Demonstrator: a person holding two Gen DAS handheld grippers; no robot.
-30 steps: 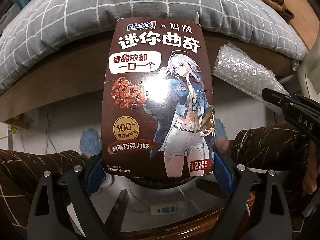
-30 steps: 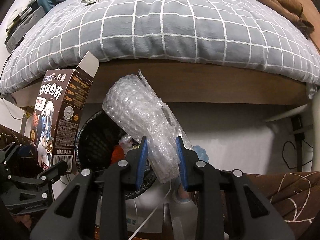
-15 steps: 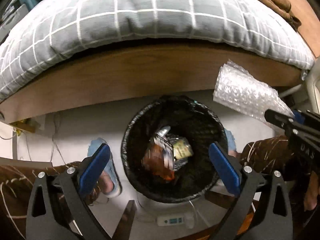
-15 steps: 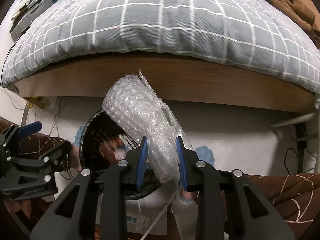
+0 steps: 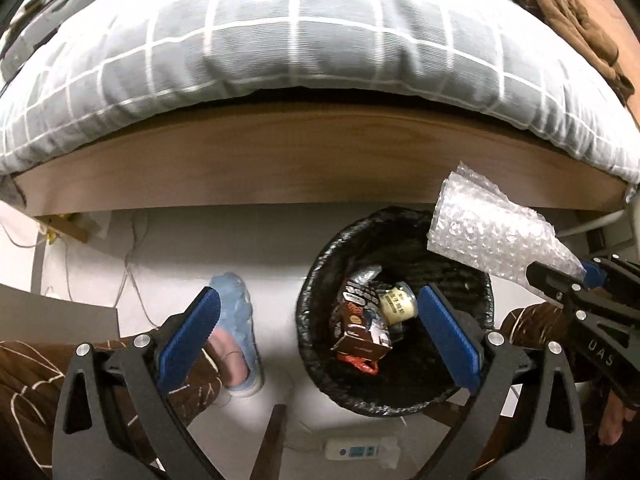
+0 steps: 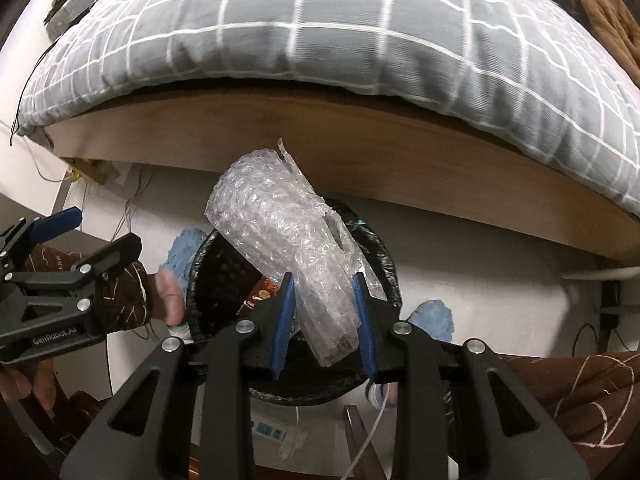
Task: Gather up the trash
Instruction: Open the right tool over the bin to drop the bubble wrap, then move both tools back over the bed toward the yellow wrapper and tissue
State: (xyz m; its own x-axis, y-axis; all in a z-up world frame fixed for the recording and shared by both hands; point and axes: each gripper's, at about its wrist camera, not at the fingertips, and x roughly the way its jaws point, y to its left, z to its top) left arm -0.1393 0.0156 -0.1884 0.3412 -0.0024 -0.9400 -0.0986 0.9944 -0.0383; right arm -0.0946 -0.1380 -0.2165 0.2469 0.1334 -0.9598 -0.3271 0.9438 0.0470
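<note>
The round waste bin lined with a black plastic bag (image 5: 394, 384) stands on the pale floor just in front of the wooden bed frame (image 5: 320, 160), and everything here is placed around it. Above the frame bulges a grey duvet with a white grid pattern (image 5: 280, 48).

The left gripper (image 5: 316, 336) hangs over the bin's left rim, pointing steeply down. Its jaws have just been opening and now stand wide apart with nothing between them: one blue pad (image 5: 188, 338) is out over the floor to the left of the bin, the other sits over the bin's mouth. Down in the bin lies a brown cookie box (image 5: 360, 332), tipped on its side among other rubbish, with a small pale-lidded jar (image 5: 396, 306) touching it.

The right gripper (image 6: 324, 320) is over the bin too, its jaws clamped on the lower end of a crumpled roll of clear bubble wrap (image 6: 280, 240). The roll tilts up and away from the pads, hanging above the bin's opening; from the left side it shows over the bin's far right rim (image 5: 492, 236).

To the left of the bin a foot in a light blue slipper (image 5: 240, 320) rests on the floor, beside a brown trouser leg with thin white lines (image 5: 36, 364). Just in front of the bin, a white power strip (image 5: 352, 449) lies on the floor.
</note>
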